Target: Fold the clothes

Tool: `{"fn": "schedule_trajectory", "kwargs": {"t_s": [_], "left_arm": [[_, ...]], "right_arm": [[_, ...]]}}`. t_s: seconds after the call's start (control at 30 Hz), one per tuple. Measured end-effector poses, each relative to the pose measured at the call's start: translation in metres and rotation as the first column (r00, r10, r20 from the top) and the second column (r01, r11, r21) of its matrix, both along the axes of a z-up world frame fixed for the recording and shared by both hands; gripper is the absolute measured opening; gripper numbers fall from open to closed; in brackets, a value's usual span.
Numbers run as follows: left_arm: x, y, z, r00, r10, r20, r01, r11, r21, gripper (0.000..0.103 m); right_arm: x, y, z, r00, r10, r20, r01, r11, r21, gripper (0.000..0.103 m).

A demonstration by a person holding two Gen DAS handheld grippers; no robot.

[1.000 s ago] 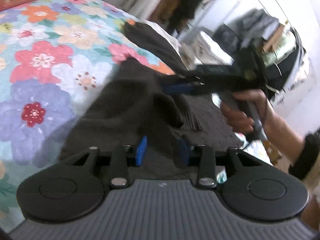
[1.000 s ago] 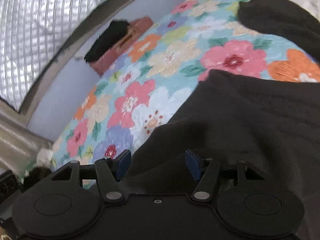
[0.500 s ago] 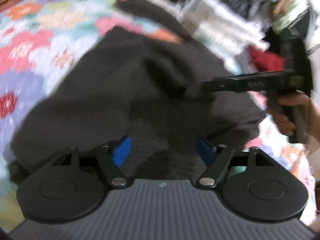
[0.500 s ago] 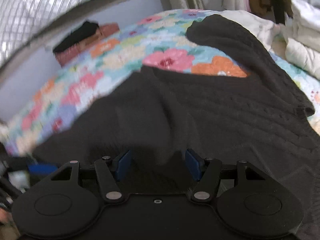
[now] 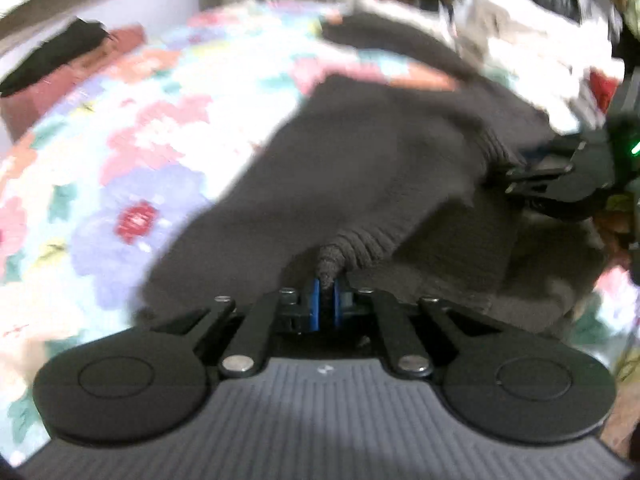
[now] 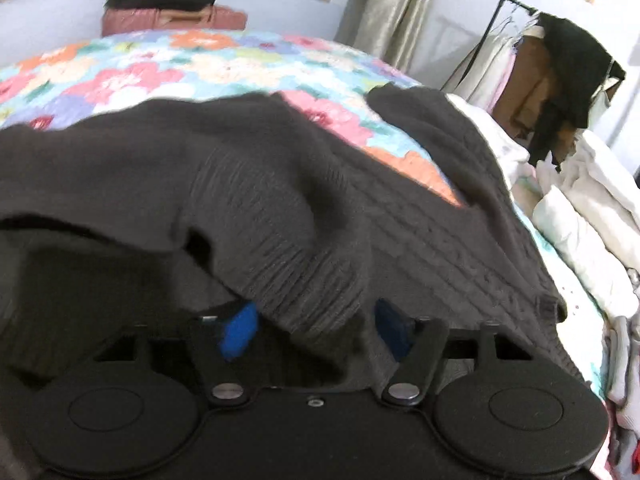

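Note:
A dark brown knit sweater [image 5: 360, 184] lies spread over the flowered quilt [image 5: 140, 160] of a bed. My left gripper [image 5: 326, 304] is closing, and its blue pads pinch a ribbed corner of the sweater that stands up between them. In the right wrist view the sweater [image 6: 280, 184] fills the foreground. My right gripper [image 6: 316, 332] is closing too, but its blue pads still stand apart with a thick ribbed fold bunched between them. From the left wrist view the right gripper [image 5: 516, 178] sits at the sweater's far right edge.
A pile of white bedding and clothes [image 6: 580, 208] lies along the bed's right side. Behind it stands a clothes rack [image 6: 560, 60] with hanging garments. Folded dark and pink items [image 6: 168, 8] rest at the bed's far end. The quilt [image 6: 160, 68] is bare beyond the sweater.
The left gripper's pads, wide apart before, have come together on a ribbed corner of the sweater. Both views have swung round over the bed. The right gripper's pads keep about the same width.

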State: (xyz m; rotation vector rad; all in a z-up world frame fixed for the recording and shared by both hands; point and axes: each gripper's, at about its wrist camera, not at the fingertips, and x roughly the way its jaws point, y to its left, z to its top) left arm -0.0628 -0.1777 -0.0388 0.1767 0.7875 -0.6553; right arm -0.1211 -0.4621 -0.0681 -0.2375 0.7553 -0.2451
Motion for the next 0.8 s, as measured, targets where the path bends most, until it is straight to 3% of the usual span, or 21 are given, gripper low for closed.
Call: {"fn": "schedule_trajectory", "kwargs": {"t_s": [0.1, 0.17, 0.23, 0.3, 0.37, 0.43, 0.5, 0.57, 0.7, 0.8], "left_arm": [[-0.021, 0.039, 0.030, 0.999, 0.040, -0.013, -0.042, 0.983, -0.181, 0.006], [-0.029, 0.050, 0.027, 0.997, 0.041, -0.072, -0.056, 0.972, -0.230, 0.006], [-0.031, 0.047, 0.006, 0.984, 0.011, -0.179, -0.049, 0.976, -0.214, 0.006], [-0.031, 0.034, -0.015, 0.970, -0.012, -0.241, -0.017, 0.993, -0.117, 0.006], [-0.035, 0.025, -0.015, 0.977, -0.044, -0.209, 0.030, 0.997, -0.071, 0.007], [-0.037, 0.026, -0.008, 0.981, -0.069, -0.179, 0.054, 0.995, -0.089, 0.009], [-0.035, 0.032, -0.001, 0.981, -0.089, -0.170, 0.066, 0.988, -0.137, 0.016], [-0.034, 0.037, 0.001, 0.982, -0.090, -0.166, 0.064, 0.985, -0.158, 0.047], [-0.036, 0.035, 0.007, 0.990, -0.103, -0.093, 0.086, 0.982, -0.165, 0.052], [-0.040, 0.018, 0.014, 0.989, -0.142, -0.037, 0.133, 0.974, -0.181, 0.071]], "right_arm": [[-0.018, -0.022, 0.030, 0.980, -0.093, 0.177, 0.071, 0.989, 0.127, 0.003], [-0.029, -0.046, 0.044, 0.957, -0.172, 0.233, 0.112, 0.962, 0.248, 0.003], [-0.030, -0.070, 0.041, 0.946, -0.240, 0.220, 0.156, 0.928, 0.338, 0.003], [-0.030, -0.088, 0.032, 0.934, -0.299, 0.197, 0.208, 0.901, 0.381, 0.003], [-0.033, -0.100, 0.025, 0.917, -0.356, 0.181, 0.246, 0.861, 0.446, 0.003], [-0.038, -0.103, 0.019, 0.899, -0.408, 0.161, 0.273, 0.807, 0.523, 0.003], [-0.041, -0.107, 0.020, 0.892, -0.423, 0.158, 0.272, 0.782, 0.561, 0.003], [-0.039, -0.108, 0.030, 0.898, -0.405, 0.169, 0.247, 0.784, 0.570, 0.003], [-0.029, -0.106, 0.048, 0.912, -0.365, 0.187, 0.190, 0.780, 0.596, 0.004], [-0.008, -0.101, 0.079, 0.936, -0.283, 0.209, 0.093, 0.771, 0.630, 0.004]]}}
